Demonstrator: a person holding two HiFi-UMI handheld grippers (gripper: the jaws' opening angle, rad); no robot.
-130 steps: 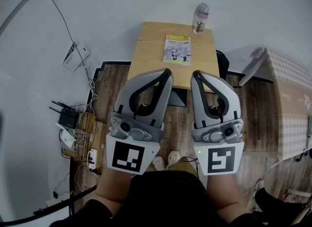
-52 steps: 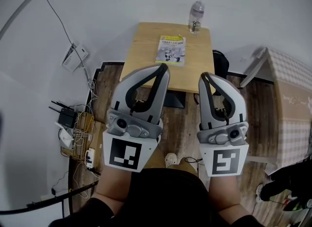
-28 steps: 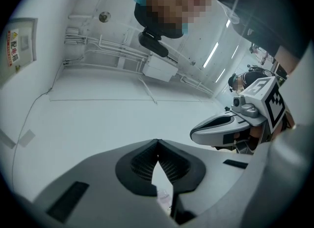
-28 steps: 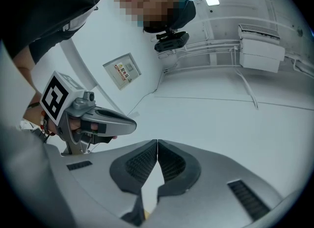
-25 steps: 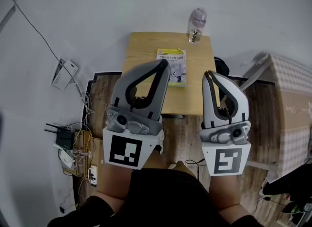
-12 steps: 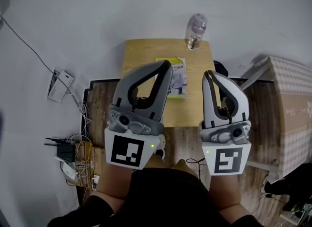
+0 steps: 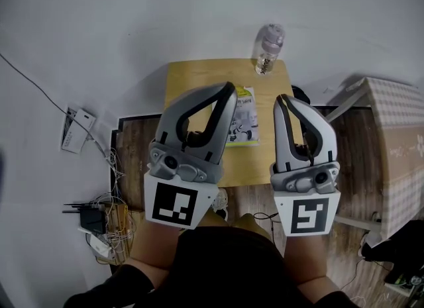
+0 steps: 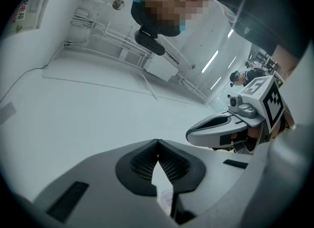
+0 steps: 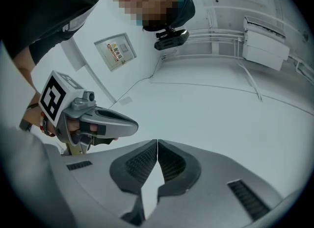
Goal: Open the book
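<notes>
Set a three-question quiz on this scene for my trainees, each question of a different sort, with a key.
1. True or false: the book lies closed on the table.
2. What stands at the table's far right corner? A) bottle B) mug C) lamp
3. In one word, how do the jaws of the left gripper and the right gripper stand?
Key: 1 true; 2 A; 3 shut, with nothing between them.
</notes>
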